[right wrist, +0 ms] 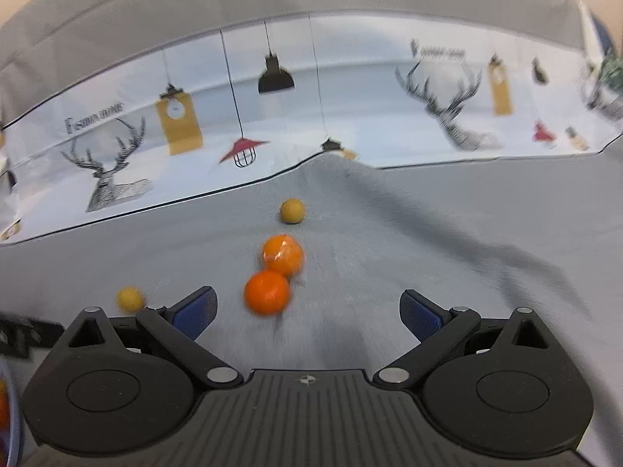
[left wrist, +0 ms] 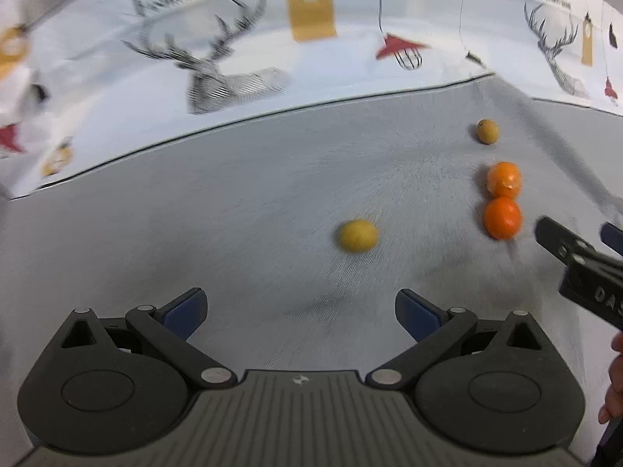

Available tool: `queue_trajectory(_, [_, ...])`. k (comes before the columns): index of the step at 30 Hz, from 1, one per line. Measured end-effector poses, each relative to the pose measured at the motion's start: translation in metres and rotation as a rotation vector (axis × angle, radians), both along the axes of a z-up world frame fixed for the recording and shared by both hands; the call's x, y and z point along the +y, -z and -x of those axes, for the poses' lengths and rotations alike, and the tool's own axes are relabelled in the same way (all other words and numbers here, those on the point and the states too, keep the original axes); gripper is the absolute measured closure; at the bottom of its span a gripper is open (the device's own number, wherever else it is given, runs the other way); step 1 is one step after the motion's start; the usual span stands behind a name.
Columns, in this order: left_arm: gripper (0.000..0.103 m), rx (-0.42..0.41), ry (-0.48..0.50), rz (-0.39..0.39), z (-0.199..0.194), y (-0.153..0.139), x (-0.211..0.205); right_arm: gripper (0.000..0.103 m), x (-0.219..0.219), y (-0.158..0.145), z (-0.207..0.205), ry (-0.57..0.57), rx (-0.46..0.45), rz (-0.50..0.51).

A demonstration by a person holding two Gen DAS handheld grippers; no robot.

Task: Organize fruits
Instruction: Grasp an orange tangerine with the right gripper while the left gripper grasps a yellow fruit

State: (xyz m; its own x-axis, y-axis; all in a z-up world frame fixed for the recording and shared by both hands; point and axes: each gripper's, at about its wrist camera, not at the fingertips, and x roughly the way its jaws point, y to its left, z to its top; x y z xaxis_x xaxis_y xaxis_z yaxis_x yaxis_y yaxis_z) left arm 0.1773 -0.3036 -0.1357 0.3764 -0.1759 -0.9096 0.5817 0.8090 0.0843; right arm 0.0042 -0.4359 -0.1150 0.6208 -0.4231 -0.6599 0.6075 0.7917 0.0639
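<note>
Several fruits lie on a grey cloth (left wrist: pixel 233 233). In the left wrist view a small yellow fruit (left wrist: pixel 357 236) lies ahead of my open, empty left gripper (left wrist: pixel 300 313). Two oranges (left wrist: pixel 502 218) (left wrist: pixel 504 179) touch each other at the right, with a brownish-yellow fruit (left wrist: pixel 487 131) behind them. In the right wrist view my right gripper (right wrist: pixel 307 313) is open and empty, with the near orange (right wrist: pixel 267 292) just ahead between its fingers, the second orange (right wrist: pixel 283 255) behind it, the brownish fruit (right wrist: pixel 292 211) farther back and the yellow fruit (right wrist: pixel 131 299) at the left. The right gripper's finger (left wrist: pixel 560 239) shows at the left view's right edge.
A white printed cloth with deer and lamps (left wrist: pixel 218 74) rises behind the grey cloth, and also shows in the right wrist view (right wrist: pixel 117 171). A rim of a bowl holding something orange (right wrist: pixel 9 408) shows at the right view's lower left edge. A hand (left wrist: pixel 615 381) is at the left view's right edge.
</note>
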Motion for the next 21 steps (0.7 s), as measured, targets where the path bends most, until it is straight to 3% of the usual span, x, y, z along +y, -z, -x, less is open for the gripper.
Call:
queue_trajectory(7, [0.001, 0.051, -0.03, -0.032, -0.037, 0.042, -0.029, 0.004, -0.044, 0.044, -0.069, 0.016, 0.055, -0.099])
queue_trajectory(8, [0.005, 0.047, -0.031, -0.022, -0.038, 0.043, -0.03, 0.01, -0.047, 0.048, -0.076, 0.016, 0.062, -0.111])
queue_trajectory(9, [0.029, 0.036, -0.02, -0.008, -0.037, 0.041, -0.03, 0.033, -0.049, 0.051, -0.081, 0.018, 0.07, -0.117])
queue_trajectory(10, [0.065, 0.033, 0.002, -0.003, -0.035, 0.039, -0.031, 0.046, -0.049, 0.051, -0.084, 0.021, 0.078, -0.115])
queue_trajectory(11, [0.073, 0.04, 0.015, 0.006, -0.033, 0.036, -0.03, 0.064, -0.047, 0.05, -0.085, 0.022, 0.092, -0.097])
queue_trajectory(16, [0.073, 0.009, 0.042, 0.051, -0.024, 0.018, -0.024, 0.064, -0.042, 0.038, -0.072, 0.033, 0.08, -0.084])
queue_trajectory(21, [0.073, -0.018, 0.08, 0.124, 0.004, -0.023, -0.004, 0.064, -0.044, 0.011, -0.04, 0.093, 0.021, -0.068])
